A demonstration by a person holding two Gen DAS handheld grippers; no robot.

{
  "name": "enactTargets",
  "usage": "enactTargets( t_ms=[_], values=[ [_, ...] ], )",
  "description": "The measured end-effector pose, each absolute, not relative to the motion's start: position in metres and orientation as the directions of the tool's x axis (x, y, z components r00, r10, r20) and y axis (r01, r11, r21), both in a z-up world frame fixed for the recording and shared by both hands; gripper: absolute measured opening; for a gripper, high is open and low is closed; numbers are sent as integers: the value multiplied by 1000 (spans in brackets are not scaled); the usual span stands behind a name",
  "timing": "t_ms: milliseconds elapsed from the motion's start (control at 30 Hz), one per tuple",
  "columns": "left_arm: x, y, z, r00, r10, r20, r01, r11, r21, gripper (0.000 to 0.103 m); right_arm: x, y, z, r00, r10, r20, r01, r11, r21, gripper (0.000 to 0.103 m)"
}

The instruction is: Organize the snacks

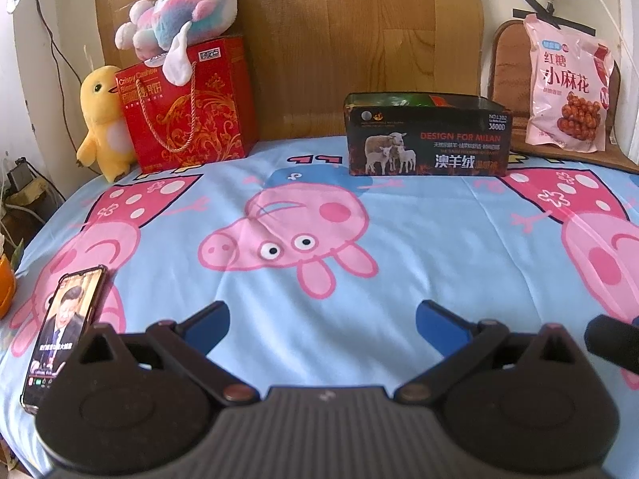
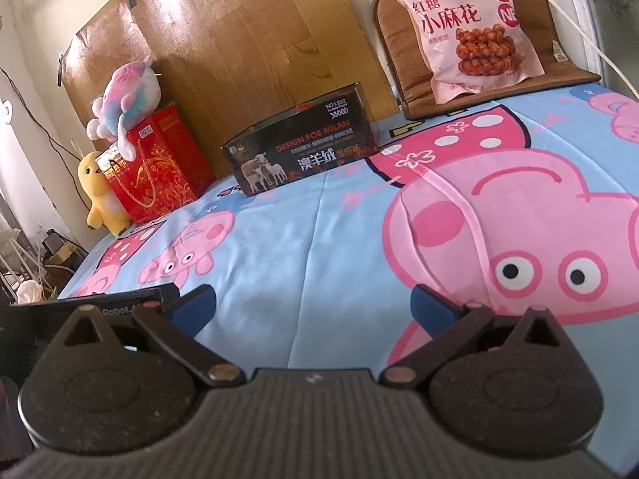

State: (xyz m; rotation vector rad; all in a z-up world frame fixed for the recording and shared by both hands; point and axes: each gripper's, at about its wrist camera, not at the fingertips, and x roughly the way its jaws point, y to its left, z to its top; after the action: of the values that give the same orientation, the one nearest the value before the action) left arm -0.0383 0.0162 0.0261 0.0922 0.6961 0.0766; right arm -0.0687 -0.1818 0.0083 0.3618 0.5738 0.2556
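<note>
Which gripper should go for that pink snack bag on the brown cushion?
Probably right. The right gripper sits nearer the pink snack bag; from the left gripper it lies far right. Both are open and empty.

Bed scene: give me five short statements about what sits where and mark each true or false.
1. The pink snack bag leans upright on a brown cushion. True.
2. The black box is closed with a lid. False: its top is open, with colourful items showing inside.
3. A plush toy lies on top of the red gift bag. True.
4. The left gripper holds the phone. False: it is open and empty; the phone lies on the sheet beside it.
5. The right gripper is shut. False: its jaws are spread, holding nothing.
</note>
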Motion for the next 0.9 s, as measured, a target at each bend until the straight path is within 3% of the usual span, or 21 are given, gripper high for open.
enactTargets(
  t_ms=[900],
  values=[
    [-42,11,28,785,171,-596,-69,979,191,103,-73,-185,11,819,330,-469,-133,905,404,103]
  ],
)
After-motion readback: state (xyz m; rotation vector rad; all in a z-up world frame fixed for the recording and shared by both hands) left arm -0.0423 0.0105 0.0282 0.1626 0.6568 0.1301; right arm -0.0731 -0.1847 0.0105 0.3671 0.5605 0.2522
